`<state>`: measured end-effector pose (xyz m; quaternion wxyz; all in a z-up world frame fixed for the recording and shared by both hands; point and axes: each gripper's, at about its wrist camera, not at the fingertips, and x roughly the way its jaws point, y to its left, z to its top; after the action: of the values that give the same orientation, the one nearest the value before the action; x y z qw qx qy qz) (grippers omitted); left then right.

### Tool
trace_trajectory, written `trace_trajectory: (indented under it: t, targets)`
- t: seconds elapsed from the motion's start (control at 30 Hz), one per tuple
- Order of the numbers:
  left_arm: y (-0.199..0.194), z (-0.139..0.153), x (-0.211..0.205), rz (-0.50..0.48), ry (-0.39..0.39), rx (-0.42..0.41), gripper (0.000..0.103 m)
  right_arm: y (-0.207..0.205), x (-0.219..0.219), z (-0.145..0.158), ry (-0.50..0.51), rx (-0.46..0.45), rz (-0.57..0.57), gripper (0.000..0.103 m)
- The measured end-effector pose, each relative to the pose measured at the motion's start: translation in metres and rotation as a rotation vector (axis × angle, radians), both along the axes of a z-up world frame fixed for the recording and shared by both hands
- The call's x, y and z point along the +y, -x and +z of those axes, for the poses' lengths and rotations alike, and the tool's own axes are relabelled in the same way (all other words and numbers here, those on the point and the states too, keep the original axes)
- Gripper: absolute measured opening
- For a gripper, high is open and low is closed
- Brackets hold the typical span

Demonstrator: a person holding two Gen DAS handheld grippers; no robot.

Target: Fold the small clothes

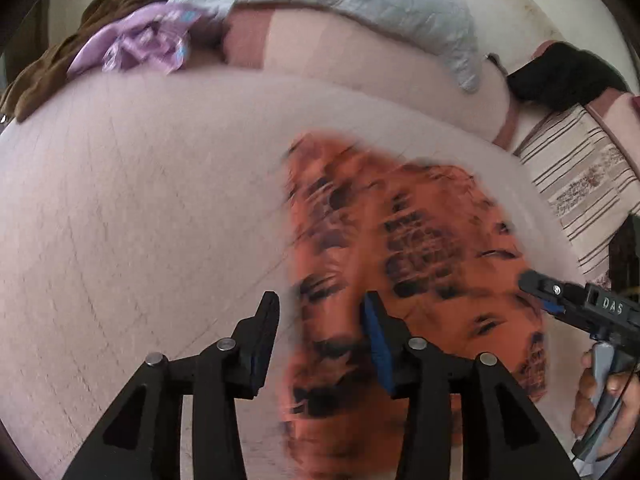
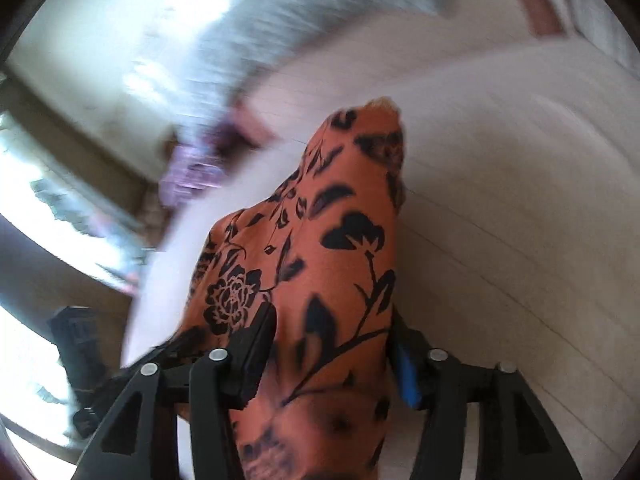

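Orange floral garment (image 1: 400,248) lies spread on the pink bed (image 1: 140,200). Left gripper (image 1: 320,320) gapes wide over its near edge, holding nothing. Right gripper (image 2: 332,344): cloth runs between its parted fingers; grip unclear.

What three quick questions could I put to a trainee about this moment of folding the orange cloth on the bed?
1. True or false: the left gripper has its fingers closed on the orange cloth with black flower print.
2. Which lies nearest the purple patterned garment at the far edge of the pale pink bedsheet: A) the brown fabric heap, B) the striped cream pillow, C) the black cloth?
3. Fill in: in the right wrist view, the cloth runs between the fingers of the right gripper, whose inner pad is coloured ____.

Key: 1 false, its jaws stand apart; 2 A; 3 blue.
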<state>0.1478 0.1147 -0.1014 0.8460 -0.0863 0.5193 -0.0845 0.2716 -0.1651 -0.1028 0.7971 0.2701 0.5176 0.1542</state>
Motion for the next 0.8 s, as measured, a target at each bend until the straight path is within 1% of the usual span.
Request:
trace_trajectory:
  t: [0.03,0.1,0.13,0.17,0.2,0.27,0.3,0.33,0.37,0.4,0.43,0.47,0.5,0.53,0.57,0.6,0.67,0.7,0.77,0.8]
  targets:
    - [0.007,0.002,0.01,0.013,0.014,-0.01,0.05,0.004,-0.004,-0.01,0.03,0.036,-0.011,0.058]
    - [0.018,0.01,0.022,0.014,0.022,-0.025,0.051,0.019,-0.014,-0.014,-0.013,0.019,-0.03,0.058]
    - [0.024,0.015,0.027,0.012,0.02,-0.037,0.051,0.026,-0.017,-0.008,0.007,-0.002,-0.049,0.058]
    - [0.031,0.027,0.031,0.015,0.018,-0.069,0.051,0.03,-0.018,0.001,0.023,-0.032,-0.058,0.058]
    - [0.037,0.032,0.036,0.016,0.019,-0.087,0.051,0.033,-0.018,0.01,0.03,-0.057,-0.062,0.058]
    - [0.046,0.035,0.04,0.015,0.023,-0.096,0.052,0.039,-0.014,0.032,0.034,-0.115,-0.059,0.058]
    - [0.048,0.03,0.041,0.012,0.019,-0.083,0.052,0.04,-0.008,0.045,0.036,-0.149,-0.045,0.06]
    - [0.045,0.018,0.041,0.009,0.0,-0.046,0.052,0.041,0.001,0.055,0.025,-0.179,-0.018,0.069]
    - [0.045,0.004,0.042,0.014,-0.028,0.008,0.054,0.029,0.018,0.059,0.021,-0.189,-0.001,0.073]
    - [0.044,-0.003,0.044,0.026,-0.01,0.022,0.055,0.028,0.027,0.059,0.019,-0.193,0.028,0.077]
    - [0.046,-0.002,0.048,0.037,0.008,0.018,0.055,0.024,0.033,0.052,0.024,-0.174,0.051,0.078]
    - [0.048,0.004,0.051,0.047,0.023,0.018,0.056,0.022,0.036,0.039,0.044,-0.121,0.069,0.078]
    - [0.049,0.008,0.052,0.046,0.018,0.01,0.055,0.016,0.038,0.018,0.079,-0.023,0.061,0.077]
    - [0.052,0.014,0.053,0.04,0.002,-0.006,0.056,0.012,0.042,0.013,0.082,-0.006,0.045,0.077]
    - [0.055,0.021,0.055,0.037,-0.026,-0.03,0.059,0.015,0.04,0.022,0.068,-0.044,0.024,0.077]
    - [0.058,0.027,0.056,0.037,-0.05,-0.048,0.062,0.016,0.042,0.032,0.075,-0.067,0.018,0.078]
    - [0.06,0.03,0.06,0.048,-0.073,-0.036,0.063,0.011,0.047,0.051,0.101,-0.115,0.024,0.078]
    - [0.061,0.032,0.06,0.05,-0.074,-0.031,0.063,0.007,0.049,0.055,0.106,-0.127,0.03,0.078]
    - [0.062,0.033,0.06,0.063,-0.081,-0.033,0.065,-0.007,0.052,0.052,0.138,-0.131,0.025,0.086]
    - [0.064,0.034,0.06,0.068,-0.091,-0.031,0.066,-0.015,0.052,0.041,0.172,-0.106,0.026,0.088]
